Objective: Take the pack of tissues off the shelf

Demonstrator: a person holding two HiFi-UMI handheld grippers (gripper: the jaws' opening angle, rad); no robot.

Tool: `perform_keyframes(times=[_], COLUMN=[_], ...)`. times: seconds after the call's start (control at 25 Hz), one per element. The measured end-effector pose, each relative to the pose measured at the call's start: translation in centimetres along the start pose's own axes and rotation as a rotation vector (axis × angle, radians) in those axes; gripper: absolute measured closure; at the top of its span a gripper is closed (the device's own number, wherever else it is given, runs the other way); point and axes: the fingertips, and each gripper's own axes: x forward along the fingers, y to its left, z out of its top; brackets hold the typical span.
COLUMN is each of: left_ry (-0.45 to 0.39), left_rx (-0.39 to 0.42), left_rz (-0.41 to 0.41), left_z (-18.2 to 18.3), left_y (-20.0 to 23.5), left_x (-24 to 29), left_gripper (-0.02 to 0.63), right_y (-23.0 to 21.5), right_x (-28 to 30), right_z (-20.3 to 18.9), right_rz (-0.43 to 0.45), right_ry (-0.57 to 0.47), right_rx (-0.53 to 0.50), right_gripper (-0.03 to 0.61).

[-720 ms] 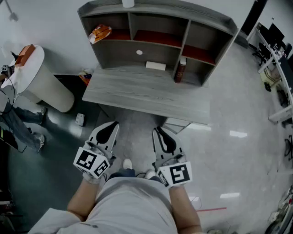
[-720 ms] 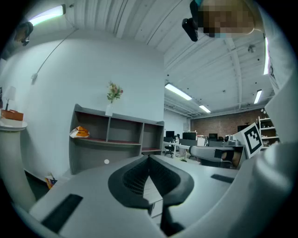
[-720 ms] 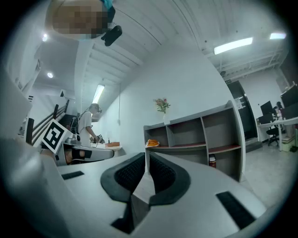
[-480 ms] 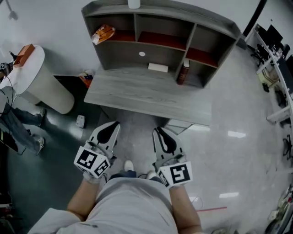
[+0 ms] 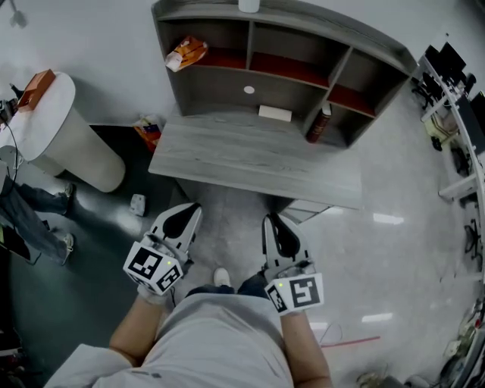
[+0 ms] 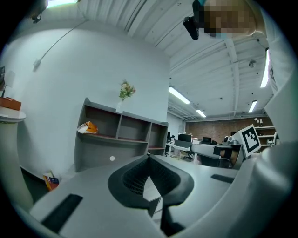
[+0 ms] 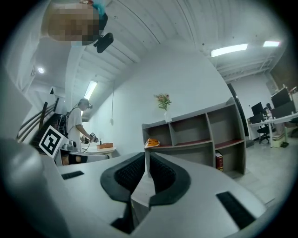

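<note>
An orange and white pack (image 5: 187,53) lies in the top left compartment of the grey shelf unit (image 5: 303,34) at the back of the desk (image 5: 250,159). It also shows in the left gripper view as the pack (image 6: 87,127) and in the right gripper view as the pack (image 7: 152,142). My left gripper (image 5: 186,214) and right gripper (image 5: 274,225) are held low in front of the desk's near edge, far from the shelf. Both are shut and empty, jaws meeting at the tips (image 6: 149,157) (image 7: 146,155).
A flat white box (image 5: 274,114) and a dark red bottle (image 5: 318,125) stand on the desk under the shelf. A white vase (image 5: 248,4) tops the shelf. At the left are a round white table (image 5: 53,125) and a bag on the floor (image 5: 148,130). A person (image 7: 79,125) works beyond it.
The head view has shifted, so the desk and shelf sit further right in it. Both grippers stay shut in about the same place; the right one has dropped slightly.
</note>
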Motion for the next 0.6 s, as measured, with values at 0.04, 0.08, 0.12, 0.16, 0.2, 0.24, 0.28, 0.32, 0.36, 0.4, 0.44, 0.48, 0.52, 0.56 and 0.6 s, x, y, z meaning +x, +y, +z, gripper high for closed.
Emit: perform_keyframes(times=[0.04, 0.08, 0.12, 0.16, 0.2, 0.24, 0.28, 0.32, 0.36, 0.4, 0.44, 0.48, 0.52, 0.56, 0.6], left_ry=[0.003, 0.005, 0.005, 0.004, 0.0, -0.006, -0.012, -0.018, -0.023, -0.027, -0.03, -0.032, -0.034, -0.035, -0.036], left_rx=[-0.004, -0.007, -0.009, -0.012, -0.018, -0.026, -0.037, -0.047, -0.054, -0.057, -0.057, -0.055, -0.054, -0.054, -0.055], left_rz=[-0.003, -0.004, -0.004, -0.001, 0.004, 0.012, 0.019, 0.024, 0.03, 0.037, 0.044, 0.053, 0.062, 0.071, 0.08], left_z=[-0.2, -0.4, -0.6, -0.6, -0.5, -0.5, -0.4, -0.4, -0.4, -0.4, -0.4, -0.4, -0.3, -0.3, -0.3], left_y=[0.6, 1.2, 1.7, 2.3, 2.9, 3.6, 4.2, 4.7, 5.2, 5.6, 6.1, 6.5, 6.9, 7.4, 7.8], left_x=[-0.2, -0.4, -0.6, -0.7, -0.8, -0.9, -0.9, -0.9, -0.9, -0.8, -0.7, -0.6, -0.4, -0.2, 0.1], left_gripper=[0.597, 0.597, 0.597, 0.597, 0.597, 0.597, 0.597, 0.597, 0.597, 0.597, 0.597, 0.597, 0.597, 0.597, 0.597], right_y=[0.4, 0.7, 0.9, 1.1, 1.1, 1.1, 1.1, 1.1, 1.1, 1.0, 1.0, 0.8, 0.7, 0.5, 0.2], right_x=[0.2, 0.4, 0.6, 0.9, 1.3, 1.8, 2.3, 2.7, 3.2, 3.7, 4.2, 4.8, 5.4, 6.1, 6.8], right_z=[-0.3, -0.6, -0.8, -0.9, -1.0, -1.0, -1.0, -1.0, -1.0, -1.0, -0.9, -1.0, -1.0, -1.0, -1.0], right_rz=[-0.006, -0.011, -0.015, -0.02, -0.024, -0.026, -0.027, -0.026, -0.022, -0.017, -0.011, -0.005, 0.001, 0.007, 0.015], right_ry=[0.007, 0.015, 0.02, 0.024, 0.025, 0.026, 0.026, 0.025, 0.024, 0.023, 0.022, 0.021, 0.021, 0.021, 0.021], right_rx=[-0.004, -0.009, -0.014, -0.017, -0.019, -0.021, -0.021, -0.021, -0.022, -0.024, -0.026, -0.028, -0.028, -0.026, -0.025], right_gripper=[0.538, 0.538, 0.538, 0.538, 0.538, 0.538, 0.538, 0.538, 0.538, 0.538, 0.538, 0.538, 0.538, 0.538, 0.538])
